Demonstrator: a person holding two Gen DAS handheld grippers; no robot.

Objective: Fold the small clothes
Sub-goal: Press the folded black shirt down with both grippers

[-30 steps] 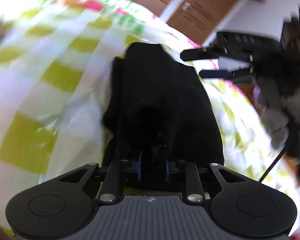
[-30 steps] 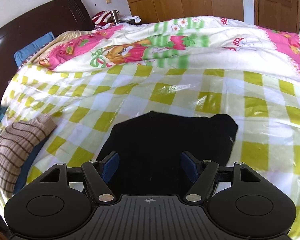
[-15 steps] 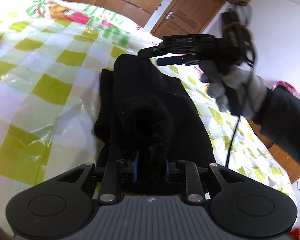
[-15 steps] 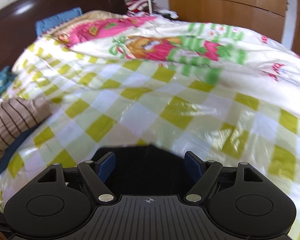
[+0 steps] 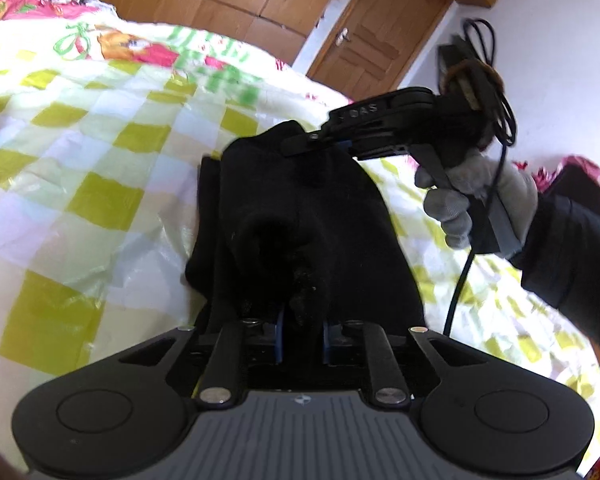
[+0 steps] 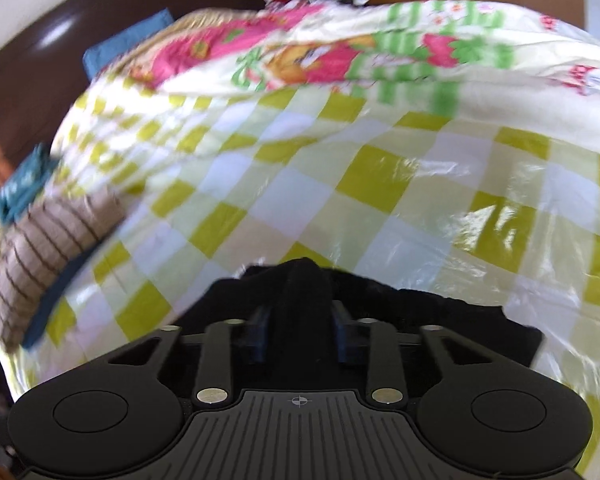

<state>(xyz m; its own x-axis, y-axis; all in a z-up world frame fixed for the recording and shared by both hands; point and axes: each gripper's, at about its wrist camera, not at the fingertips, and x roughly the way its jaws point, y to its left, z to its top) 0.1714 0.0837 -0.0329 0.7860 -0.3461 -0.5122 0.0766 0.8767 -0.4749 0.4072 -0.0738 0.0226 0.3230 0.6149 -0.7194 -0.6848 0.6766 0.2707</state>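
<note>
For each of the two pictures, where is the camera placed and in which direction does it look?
Left wrist: on the left gripper, facing down along the black garment towards the door; shows a gloved hand holding the right gripper.
Right wrist: on the right gripper, facing down across the checked sheet towards the headboard.
Shared: garment, sheet, both grippers pinching cloth.

Checked yellow-white bed cover [image 6: 380, 184], black garment [image 5: 300, 208], striped folded knit [image 6: 48, 248]

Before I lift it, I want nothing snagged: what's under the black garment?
The black garment lies on a yellow-checked plastic sheet over the bed. Anything directly beneath it is covered.
</note>
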